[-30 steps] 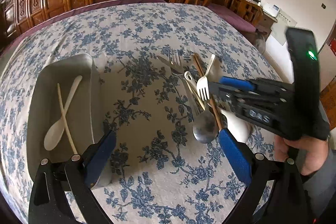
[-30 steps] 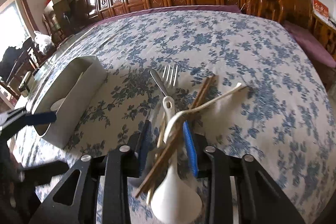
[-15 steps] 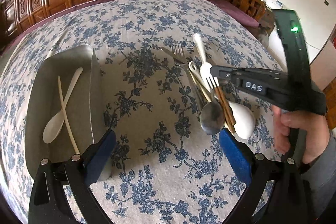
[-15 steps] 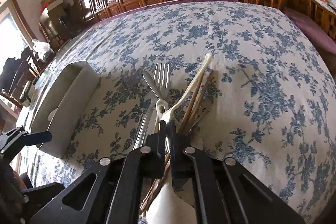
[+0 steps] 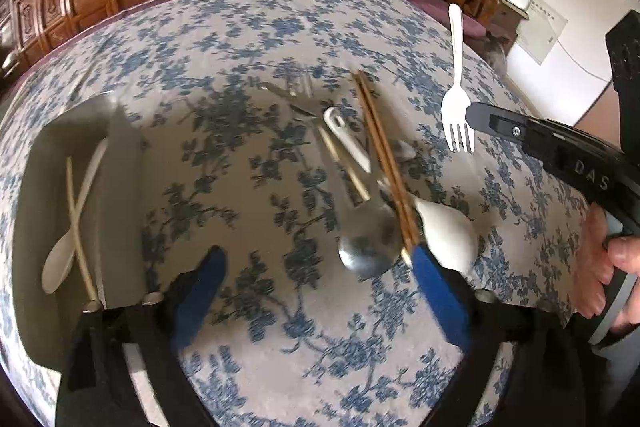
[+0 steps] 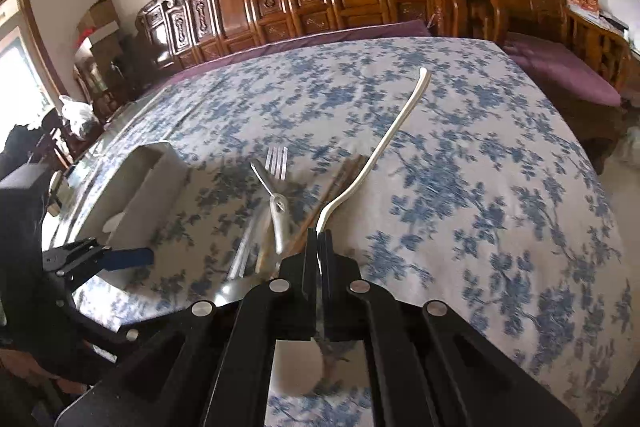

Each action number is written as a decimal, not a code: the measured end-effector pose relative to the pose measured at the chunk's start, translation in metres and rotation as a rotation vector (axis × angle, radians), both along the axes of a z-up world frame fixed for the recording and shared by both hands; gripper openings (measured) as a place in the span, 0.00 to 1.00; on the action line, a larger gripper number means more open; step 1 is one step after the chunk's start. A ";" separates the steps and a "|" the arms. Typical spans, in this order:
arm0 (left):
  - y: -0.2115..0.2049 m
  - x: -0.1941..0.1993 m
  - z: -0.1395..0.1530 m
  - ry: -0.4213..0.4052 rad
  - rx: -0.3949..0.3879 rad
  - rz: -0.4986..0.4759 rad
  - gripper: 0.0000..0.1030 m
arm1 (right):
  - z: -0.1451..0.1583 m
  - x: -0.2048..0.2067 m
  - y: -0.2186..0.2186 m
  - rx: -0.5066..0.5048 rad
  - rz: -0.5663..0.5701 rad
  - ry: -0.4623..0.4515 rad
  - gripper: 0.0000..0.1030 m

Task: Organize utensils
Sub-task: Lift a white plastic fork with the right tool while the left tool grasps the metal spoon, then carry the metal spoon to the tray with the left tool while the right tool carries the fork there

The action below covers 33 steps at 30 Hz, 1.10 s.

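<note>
Fork work first: the white plastic fork [image 5: 458,115] is up off the tabletop [image 5: 248,39], to the right of the utensil pile, and I hold it by the neck just above the tines so its long handle sticks out free ahead of me. My right fingers [image 6: 319,239] are pressed together, pinching that thin neck flat between the pads. Left of the pile sits the grey tray [image 5: 124,195], with a white spoon [image 5: 74,223] and a pale stick [image 5: 80,231] crossed inside it; I judge the fork is meant to join them. The pile itself, brown chopsticks [image 5: 384,155], metal spoon [image 5: 370,243], metal fork [image 6: 278,161] and white ladle spoon [image 5: 448,227], lies tangled between tray and fork. My left fingers [image 5: 316,299] stand spread wide, having just narrowed a little, nothing between them, hovering at the pile's near end, one blue pad close beside the metal spoon's bowl.
</note>
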State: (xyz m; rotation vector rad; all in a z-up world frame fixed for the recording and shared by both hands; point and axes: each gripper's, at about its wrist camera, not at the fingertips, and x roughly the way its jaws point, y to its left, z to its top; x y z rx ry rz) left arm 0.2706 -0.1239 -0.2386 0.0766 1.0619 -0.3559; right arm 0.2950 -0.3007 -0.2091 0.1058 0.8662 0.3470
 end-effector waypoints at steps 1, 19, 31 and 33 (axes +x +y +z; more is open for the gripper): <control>-0.003 0.002 -0.001 0.004 -0.005 -0.005 0.75 | -0.001 -0.001 -0.003 0.000 -0.005 0.003 0.02; -0.054 0.038 -0.016 0.092 0.058 -0.124 0.21 | -0.013 0.002 -0.012 -0.010 -0.023 0.020 0.03; -0.065 0.042 -0.014 0.091 0.177 -0.129 0.05 | -0.010 0.001 -0.014 -0.003 -0.017 0.008 0.03; -0.061 0.043 -0.008 0.072 0.167 -0.114 0.05 | -0.009 0.001 -0.014 -0.002 -0.014 0.006 0.03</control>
